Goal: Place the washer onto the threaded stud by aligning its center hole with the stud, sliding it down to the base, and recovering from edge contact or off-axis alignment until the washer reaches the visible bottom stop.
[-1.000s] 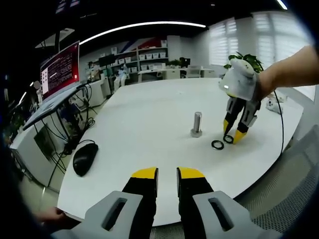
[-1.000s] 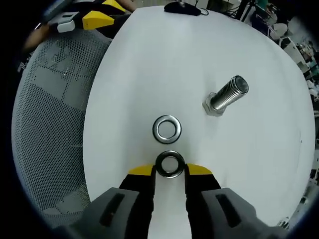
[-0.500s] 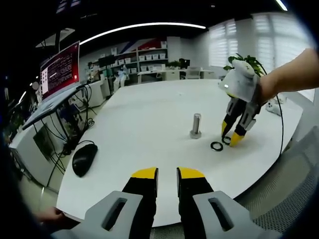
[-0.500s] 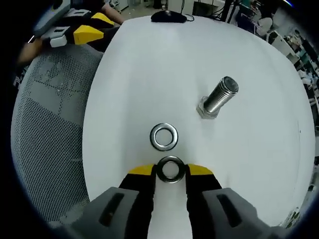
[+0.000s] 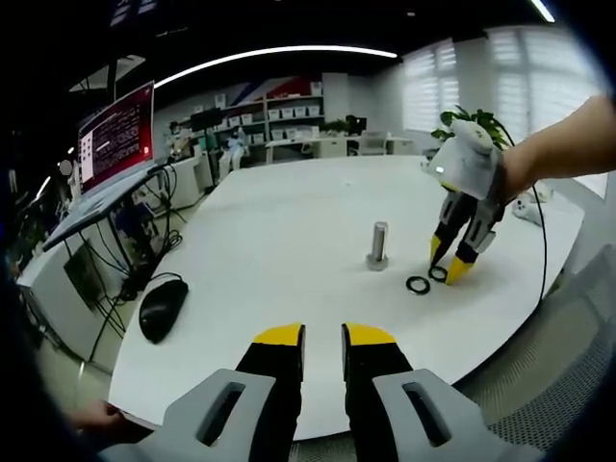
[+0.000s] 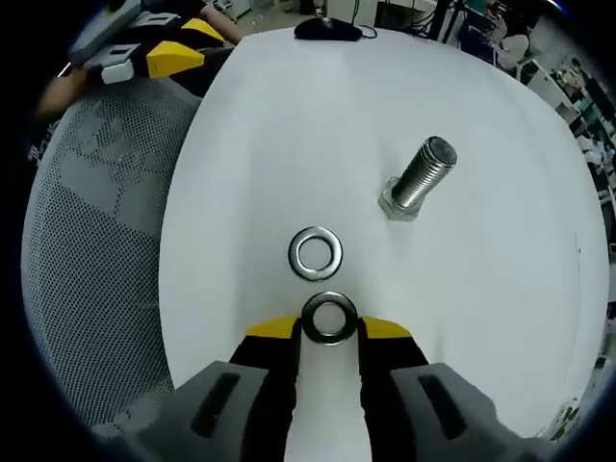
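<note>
In the right gripper view, the right gripper (image 6: 329,328) sits at bottom centre, its yellow-tipped jaws closed on a washer (image 6: 329,319) held flat between them. A second washer (image 6: 316,253) lies loose on the white table (image 6: 269,125) just above it. The stud (image 6: 416,178) stands upright on its hex base at upper right, bare — no washer on it yet.

The step in hand appears to be the carry: the held washer is gripped but not yet over the stud. Next, it likely needs lifting above the stud's top, with hole and thread lined up.

In the left gripper view, the left gripper (image 5: 322,337) hangs at the bottom edge, jaws slightly apart, holding nothing. A mouse (image 5: 164,307) rests at left. No containers are visible.
</note>
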`<move>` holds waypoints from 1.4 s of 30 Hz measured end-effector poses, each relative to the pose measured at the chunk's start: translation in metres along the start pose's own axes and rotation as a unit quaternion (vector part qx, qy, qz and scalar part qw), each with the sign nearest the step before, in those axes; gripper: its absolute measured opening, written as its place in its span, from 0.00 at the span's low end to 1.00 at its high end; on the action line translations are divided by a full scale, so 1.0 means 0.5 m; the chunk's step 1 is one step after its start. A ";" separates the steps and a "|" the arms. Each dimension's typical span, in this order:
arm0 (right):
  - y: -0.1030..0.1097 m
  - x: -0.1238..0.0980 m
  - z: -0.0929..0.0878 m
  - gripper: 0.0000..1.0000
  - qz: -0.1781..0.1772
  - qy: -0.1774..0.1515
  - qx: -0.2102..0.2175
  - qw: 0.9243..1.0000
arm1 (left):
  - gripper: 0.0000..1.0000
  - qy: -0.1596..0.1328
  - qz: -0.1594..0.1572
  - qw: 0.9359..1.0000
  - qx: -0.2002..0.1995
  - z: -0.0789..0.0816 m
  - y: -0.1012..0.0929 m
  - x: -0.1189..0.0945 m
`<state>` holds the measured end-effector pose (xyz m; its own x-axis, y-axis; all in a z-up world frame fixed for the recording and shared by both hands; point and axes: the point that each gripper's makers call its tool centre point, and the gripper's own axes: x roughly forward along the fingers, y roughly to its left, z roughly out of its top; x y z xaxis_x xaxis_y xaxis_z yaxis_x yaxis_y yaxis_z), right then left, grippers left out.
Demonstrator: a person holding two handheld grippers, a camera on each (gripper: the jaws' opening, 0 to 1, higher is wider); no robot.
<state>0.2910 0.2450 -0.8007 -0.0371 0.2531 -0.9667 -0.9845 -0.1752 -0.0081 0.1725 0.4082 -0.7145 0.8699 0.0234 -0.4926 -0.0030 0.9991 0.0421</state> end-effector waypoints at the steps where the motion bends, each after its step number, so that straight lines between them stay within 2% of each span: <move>1: 0.000 0.000 0.000 0.25 0.000 0.000 -0.006 1.000 | 0.13 0.000 0.000 1.000 0.001 0.000 0.000 0.000; 6: -0.001 0.000 0.001 0.24 -0.001 -0.010 -0.005 1.000 | 0.13 -0.006 -0.002 1.000 -0.003 0.004 -0.001 -0.001; 11: -0.002 -0.007 0.000 0.23 0.002 -0.014 0.014 1.000 | 0.13 -0.004 -0.001 1.000 -0.001 0.003 -0.001 0.000; 14: -0.011 -0.031 0.022 0.23 -0.002 -0.042 0.039 0.998 | 0.13 -0.005 0.000 1.000 -0.002 0.003 0.000 -0.001; 18: -0.017 -0.054 0.047 0.23 -0.009 -0.054 0.033 0.998 | 0.13 -0.004 -0.001 1.000 -0.001 0.003 -0.001 -0.001; 21: -0.021 -0.074 0.076 0.23 -0.001 -0.074 0.047 0.996 | 0.13 -0.001 -0.001 1.000 0.000 0.002 -0.002 0.000; 23: -0.023 -0.078 0.079 0.23 -0.002 -0.073 0.047 0.996 | 0.13 0.000 -0.001 1.000 0.000 0.001 -0.002 0.000; 39: -0.073 -0.114 0.149 0.23 -0.046 -0.062 -0.009 0.997 | 0.13 0.011 -0.006 1.000 0.006 -0.006 -0.006 0.003; 42: -0.083 -0.112 0.160 0.23 -0.053 -0.049 -0.030 0.997 | 0.13 0.010 -0.005 1.000 0.005 -0.006 -0.004 0.003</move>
<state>0.3203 0.3140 -0.7257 0.0463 0.3648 -0.9299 -0.9719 -0.1988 -0.1264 0.1721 0.4063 -0.7181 0.8594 0.0152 -0.5110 0.0094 0.9989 0.0456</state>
